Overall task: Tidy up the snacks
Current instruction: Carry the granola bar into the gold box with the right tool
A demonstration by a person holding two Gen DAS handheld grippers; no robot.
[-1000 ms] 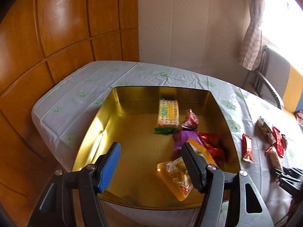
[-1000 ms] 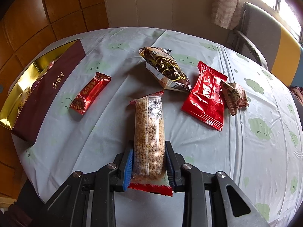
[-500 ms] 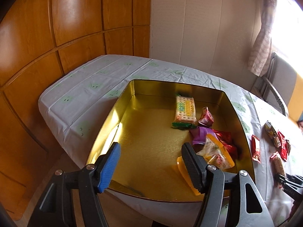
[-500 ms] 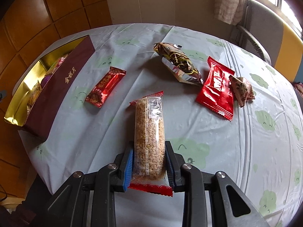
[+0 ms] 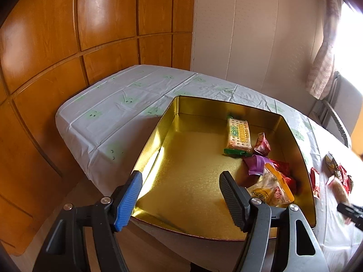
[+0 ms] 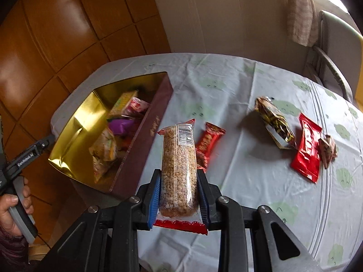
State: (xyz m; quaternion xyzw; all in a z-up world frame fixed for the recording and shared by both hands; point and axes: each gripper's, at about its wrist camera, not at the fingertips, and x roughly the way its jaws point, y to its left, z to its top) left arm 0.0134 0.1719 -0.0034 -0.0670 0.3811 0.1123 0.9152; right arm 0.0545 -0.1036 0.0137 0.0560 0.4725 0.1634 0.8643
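Observation:
My right gripper [image 6: 179, 190] is shut on a clear-wrapped grain bar [image 6: 179, 165] with red ends, held lifted off the tablecloth. To its left stands the gold-lined box [image 6: 74, 131], maroon outside, holding several snacks. In the left wrist view the same box [image 5: 195, 181] lies ahead with a cracker pack [image 5: 238, 136], a purple wrapper [image 5: 256, 164] and a yellow bag [image 5: 270, 190] along its right side. My left gripper [image 5: 179, 192] hovers over the box's near edge, its jaws opening with nothing between them.
Loose on the tablecloth lie a small red bar [image 6: 208, 140], a brown-gold packet [image 6: 274, 122], a red packet [image 6: 307, 149] and a small brown wrapper [image 6: 327, 149]. A chair [image 6: 335, 45] stands at the far right. Wooden wall panels lie left. A hand [image 6: 11, 206] holds the left gripper's handle.
The right gripper has lifted the grain bar off the table and swung left toward the box. The left gripper has drawn back to the left, leaving the yellow bag in the box.

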